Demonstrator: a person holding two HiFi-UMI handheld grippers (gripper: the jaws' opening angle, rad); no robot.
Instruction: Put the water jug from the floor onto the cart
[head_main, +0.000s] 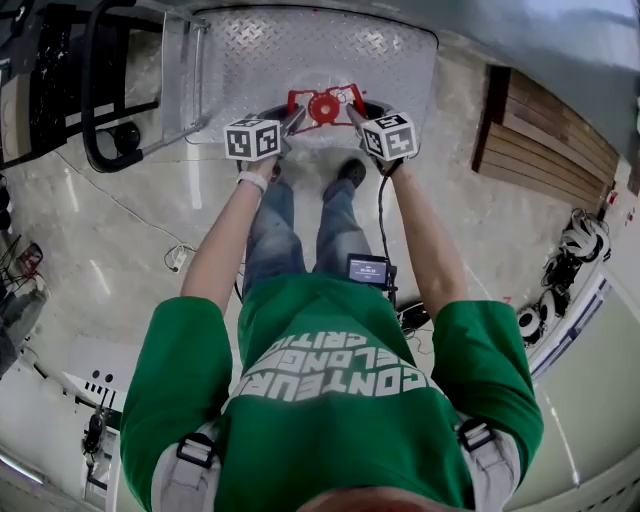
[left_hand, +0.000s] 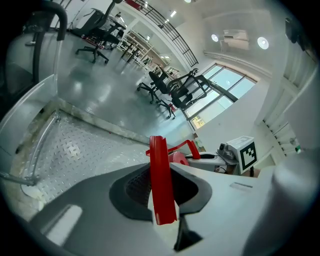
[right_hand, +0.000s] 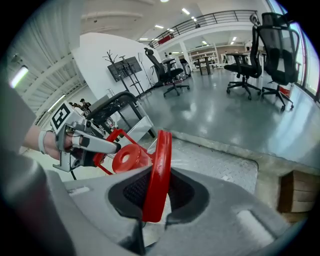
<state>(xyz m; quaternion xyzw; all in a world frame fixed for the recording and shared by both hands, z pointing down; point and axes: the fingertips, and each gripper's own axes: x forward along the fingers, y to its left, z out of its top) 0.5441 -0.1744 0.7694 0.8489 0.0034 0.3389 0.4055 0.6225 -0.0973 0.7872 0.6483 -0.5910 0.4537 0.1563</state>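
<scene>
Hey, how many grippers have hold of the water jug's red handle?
2. The left gripper is shut on the handle's left side, the right gripper on its right side, either side of the red cap.

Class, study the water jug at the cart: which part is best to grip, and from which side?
The red handle on top of the water jug, coming from above, one gripper each side of the red cap. Its thin upright strips fit between jaws; the left gripper and right gripper are shut on them that way.
</scene>
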